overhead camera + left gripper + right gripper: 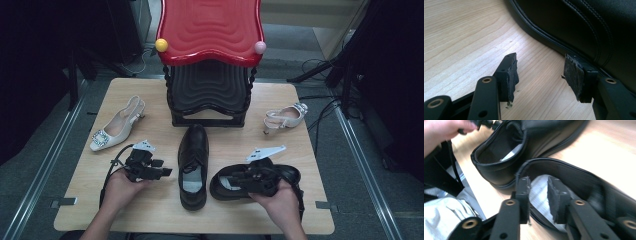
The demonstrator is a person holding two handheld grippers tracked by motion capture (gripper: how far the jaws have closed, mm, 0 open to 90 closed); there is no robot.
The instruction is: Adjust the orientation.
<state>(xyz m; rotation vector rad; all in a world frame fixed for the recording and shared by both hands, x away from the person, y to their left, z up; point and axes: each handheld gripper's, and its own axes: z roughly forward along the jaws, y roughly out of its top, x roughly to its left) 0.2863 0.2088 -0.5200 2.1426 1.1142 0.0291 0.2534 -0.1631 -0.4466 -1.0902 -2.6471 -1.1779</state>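
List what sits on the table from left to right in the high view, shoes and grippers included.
White slingback heel → left gripper → upright black lace-up shoe → right gripper at the black shoe lying crosswise → small white sandal. The red and black rack stands behind the middle.

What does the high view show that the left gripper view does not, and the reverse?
The high view adds: the red-topped black stand, a white heeled shoe at the left, another at the right, and a second black shoe with the right claw at it. The left gripper view adds: the frayed pads of the left claw, its jaws apart over bare wood, and the stitching on the shoe's side. Shared: the black lace-up shoe, the wooden table, and the left claw beside that shoe.
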